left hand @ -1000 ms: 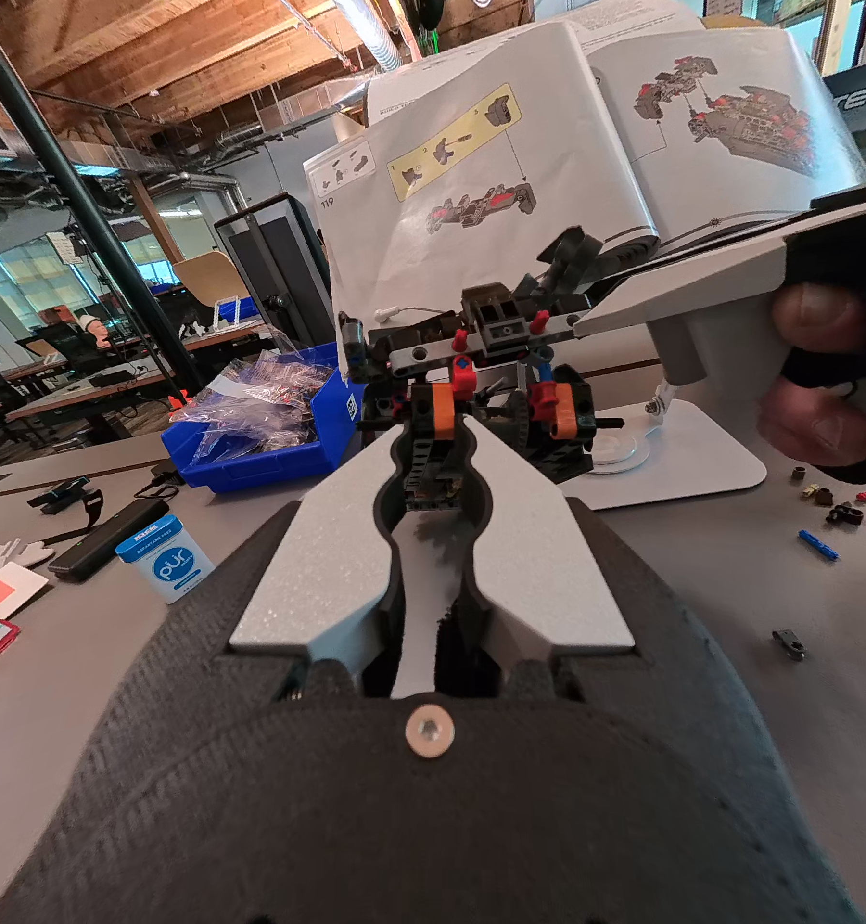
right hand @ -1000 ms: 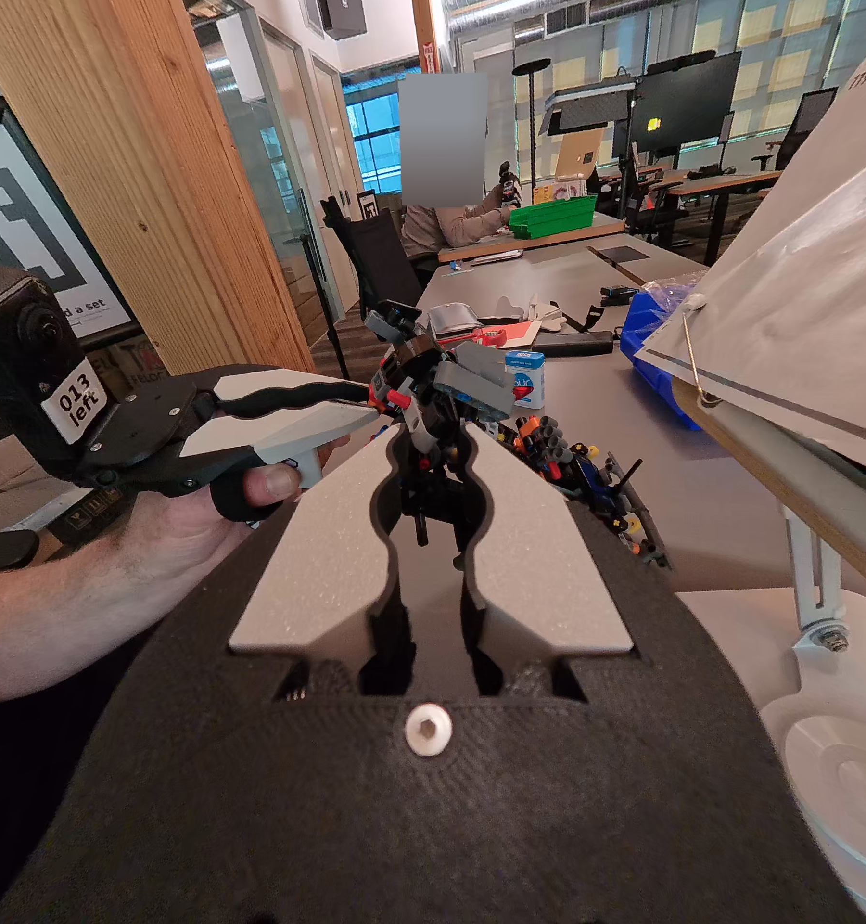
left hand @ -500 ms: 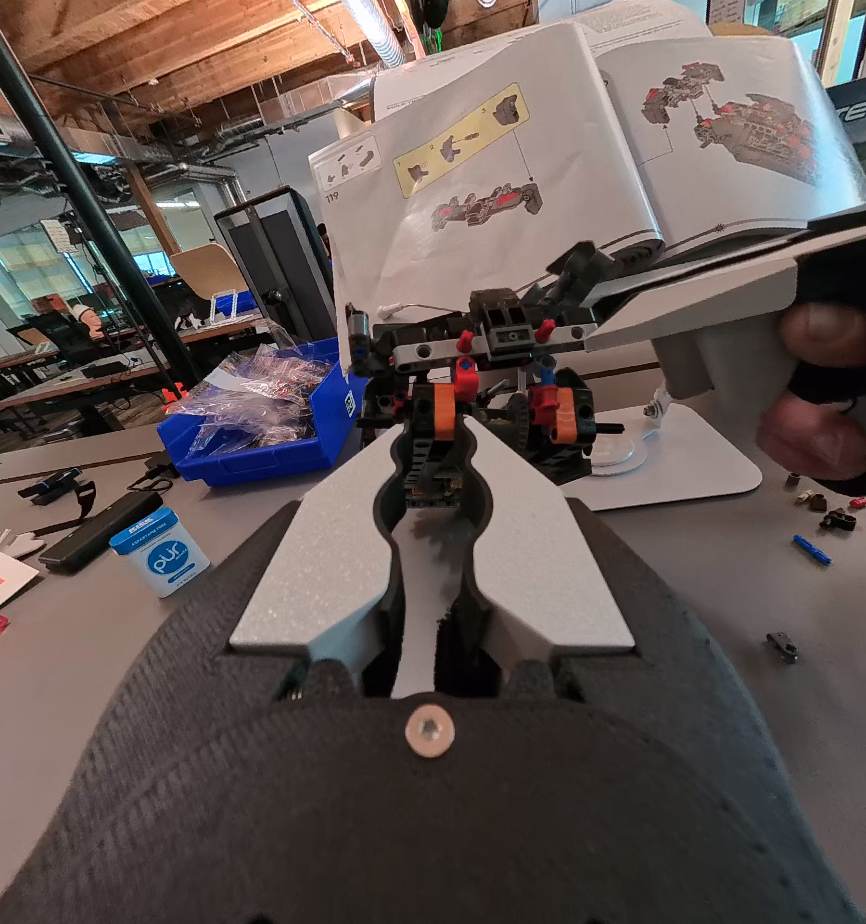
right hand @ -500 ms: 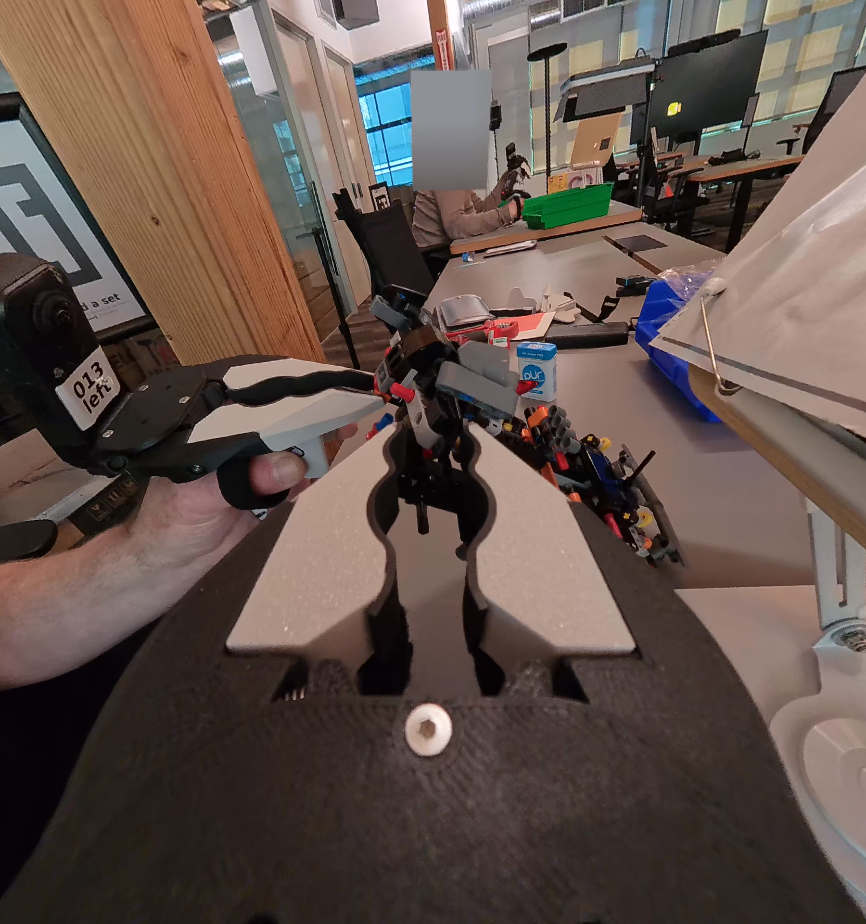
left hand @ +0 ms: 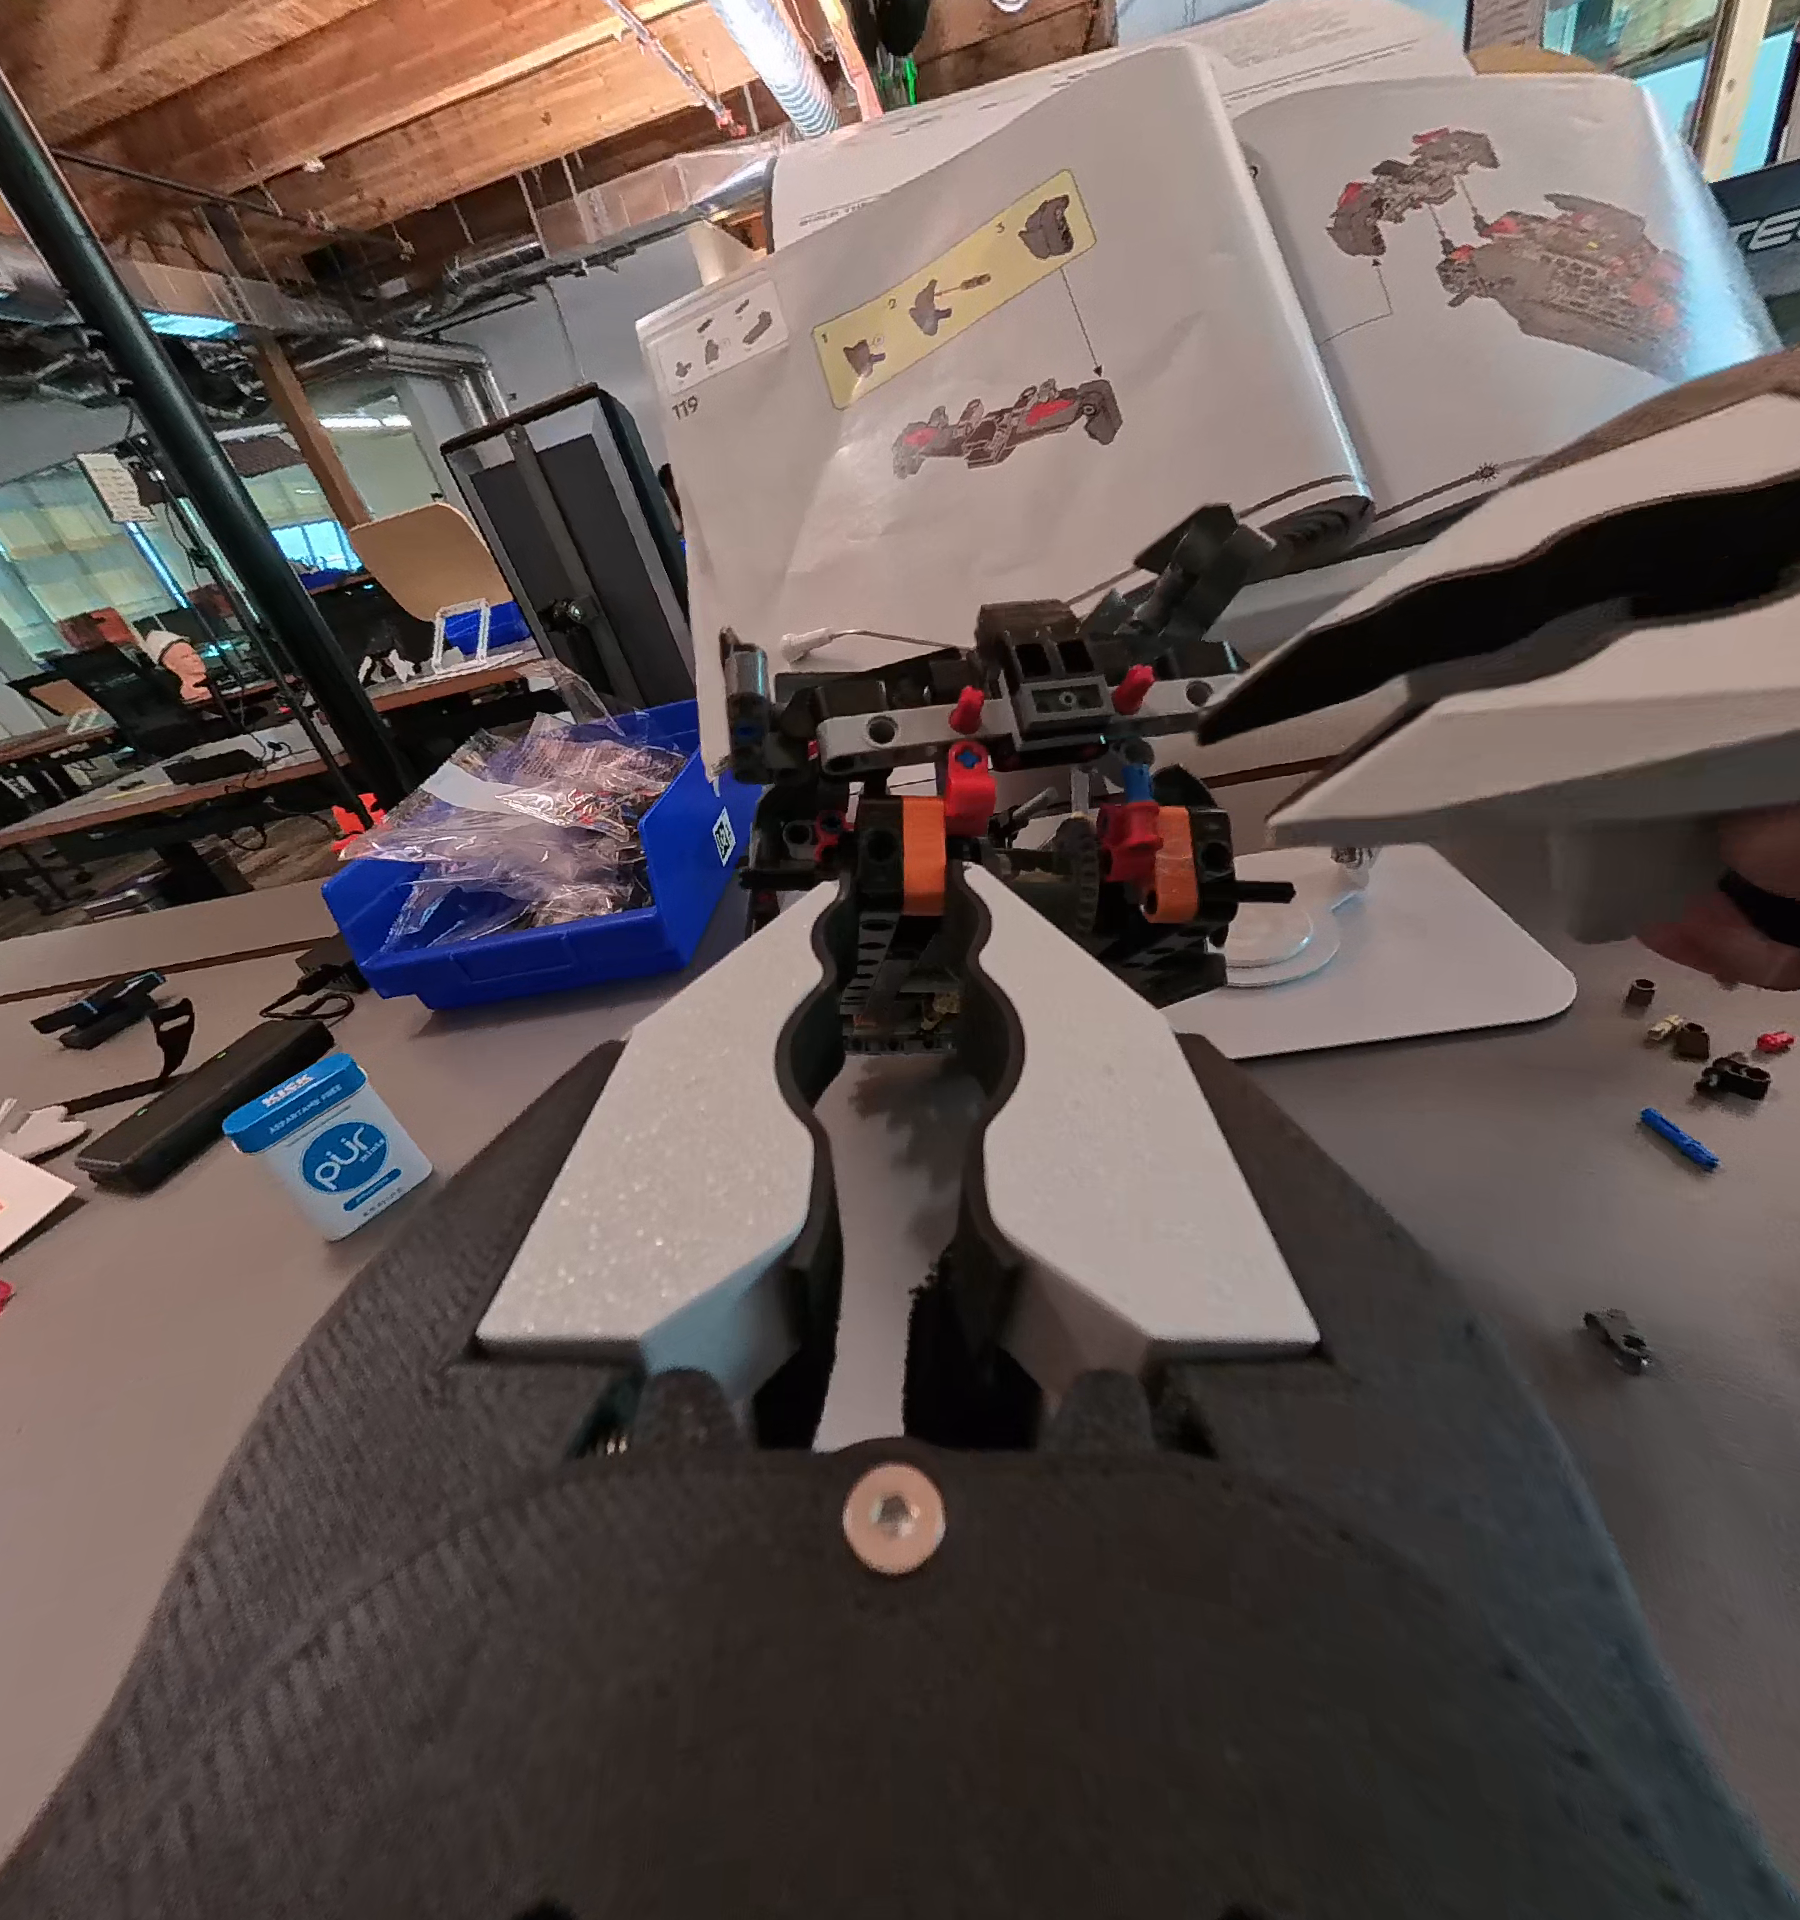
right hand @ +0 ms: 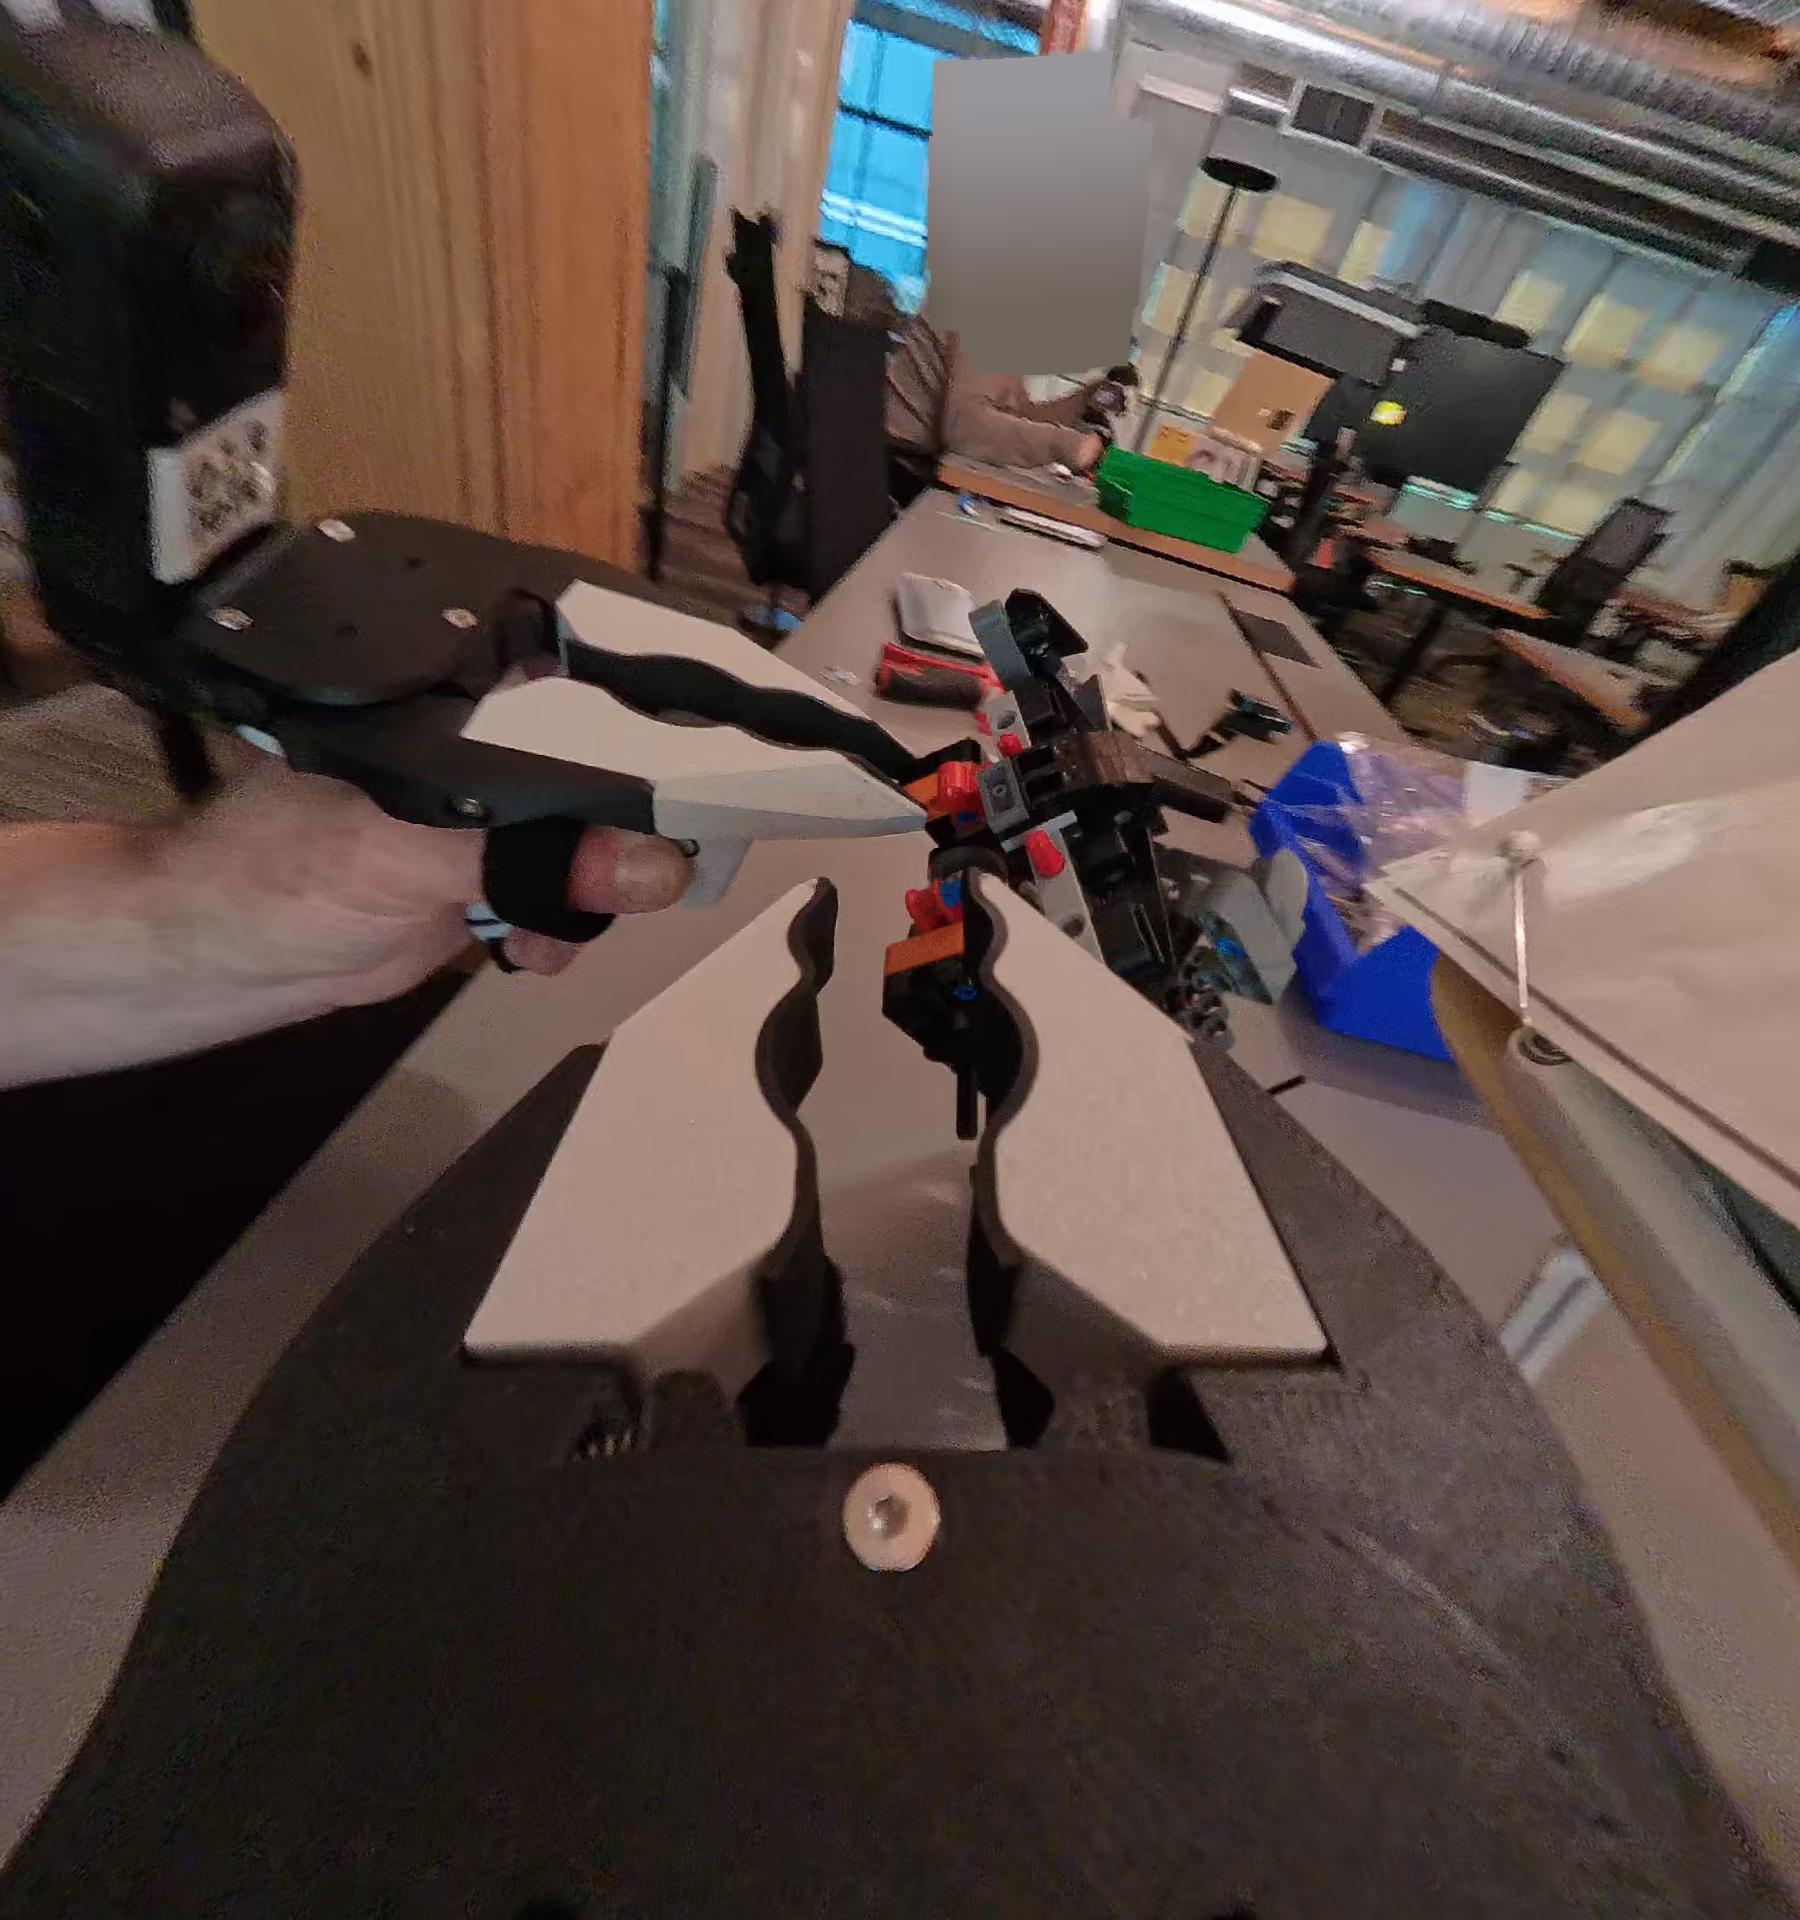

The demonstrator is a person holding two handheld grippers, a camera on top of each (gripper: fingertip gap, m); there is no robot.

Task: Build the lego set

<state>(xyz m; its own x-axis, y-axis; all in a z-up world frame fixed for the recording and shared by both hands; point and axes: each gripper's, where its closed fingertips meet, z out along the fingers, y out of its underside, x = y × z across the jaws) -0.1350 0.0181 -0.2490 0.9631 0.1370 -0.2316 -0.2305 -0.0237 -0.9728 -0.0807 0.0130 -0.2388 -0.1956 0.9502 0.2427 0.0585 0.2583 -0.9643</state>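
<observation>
The partly built lego model (left hand: 979, 769) is black and grey with orange and red parts. My left gripper (left hand: 901, 914) is shut on its lower black and orange part and holds it above the table (left hand: 1498, 1351). In the right wrist view the left gripper (right hand: 911, 805) comes in from the left, shut on the model (right hand: 1041, 810). My right gripper (right hand: 901, 904) is open. An orange and black end of the model lies between its fingers against the right finger (right hand: 1104, 1143), with a gap on the left. It shows in the left wrist view (left hand: 1239, 769), jaws parted at the grey beam's right end.
An open instruction booklet (left hand: 979, 312) stands on a white stand (left hand: 1415, 956) behind the model. A blue bin of plastic bags (left hand: 522, 904) sits at the left. A blue and white tin (left hand: 330, 1153) and a black device (left hand: 200, 1091) lie nearby. Small loose parts (left hand: 1706, 1070) lie at right. The tips of one gripper are about 6 cm away from the tips of the other.
The right gripper has opened a little and turned, so the model now sits against its right finger. The left gripper keeps its hold and has hardly moved.
</observation>
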